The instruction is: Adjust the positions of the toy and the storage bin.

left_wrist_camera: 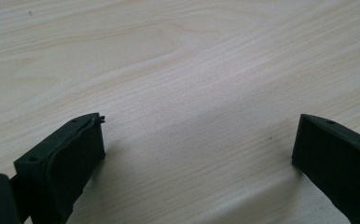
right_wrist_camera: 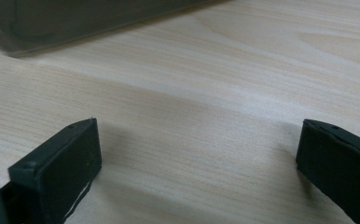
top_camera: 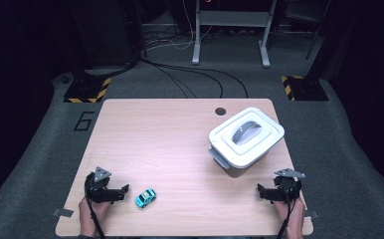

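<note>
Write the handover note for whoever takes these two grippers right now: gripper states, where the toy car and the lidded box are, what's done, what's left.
Left gripper: open, nothing between the jaws, low over the table at its near left corner, pointing toward the toy car.
Right gripper: open, nothing held, at the near right, just in front of the box.
Toy car: turquoise, on the table just right of the left gripper, not touched.
Box: white, lid with grey handle on, right side of the table.
Done: nothing visible yet; lid on, car out on the table.
Left: likely take the lid off, pick up the car and put it in the box.
</note>
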### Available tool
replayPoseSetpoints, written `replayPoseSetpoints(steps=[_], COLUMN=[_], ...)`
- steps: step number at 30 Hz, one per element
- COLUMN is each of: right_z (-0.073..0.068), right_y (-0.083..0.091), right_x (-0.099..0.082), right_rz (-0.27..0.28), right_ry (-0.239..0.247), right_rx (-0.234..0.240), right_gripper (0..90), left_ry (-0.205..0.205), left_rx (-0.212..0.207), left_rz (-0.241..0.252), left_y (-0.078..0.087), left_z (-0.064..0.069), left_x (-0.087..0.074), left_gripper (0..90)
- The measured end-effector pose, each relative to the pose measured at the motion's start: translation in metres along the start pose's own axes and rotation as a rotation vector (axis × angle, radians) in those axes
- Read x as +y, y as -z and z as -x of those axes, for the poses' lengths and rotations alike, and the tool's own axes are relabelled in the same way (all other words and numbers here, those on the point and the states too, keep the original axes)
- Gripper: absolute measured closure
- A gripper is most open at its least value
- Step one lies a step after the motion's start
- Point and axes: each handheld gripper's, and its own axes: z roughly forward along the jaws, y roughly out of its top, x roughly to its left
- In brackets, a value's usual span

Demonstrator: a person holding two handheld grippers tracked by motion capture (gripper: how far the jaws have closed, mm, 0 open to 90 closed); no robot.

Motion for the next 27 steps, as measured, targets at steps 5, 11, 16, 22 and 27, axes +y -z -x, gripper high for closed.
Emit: replayPoseSetpoints(steps=[5, 11, 16, 22, 27], right_z=[-0.003, -0.007, -0.010, -0.014, -0.017], right_y=[0.005, 0.021, 0.035, 0.050, 0.059], right_x=[0.001, 0.007, 0.015, 0.026, 0.036], right_rz=[-0.026, -0.006, 0.014, 0.025, 0.032], right_ry=[-0.014, -0.023, -0.023, -0.016, 0.001], right_rx=[0.020, 0.034, 0.049, 0.055, 0.057], right_gripper=[0.0, 0.0, 0.0, 0.0, 0.0], left_ry=[-0.001, -0.001, 0.000, 0.000, -0.002], left_rx=[0.000, 0.000, 0.000, 0.000, 0.001], left_rz=[-0.001, -0.001, 0.000, 0.000, 0.000], left_y=[0.000, 0.000, 0.000, 0.000, 0.000], left_z=[0.000, 0.000, 0.000, 0.000, 0.000], left_x=[0.000, 0.000, 0.000, 0.000, 0.000], left_gripper=[2.0, 2.0, 2.0, 2.0, 2.0])
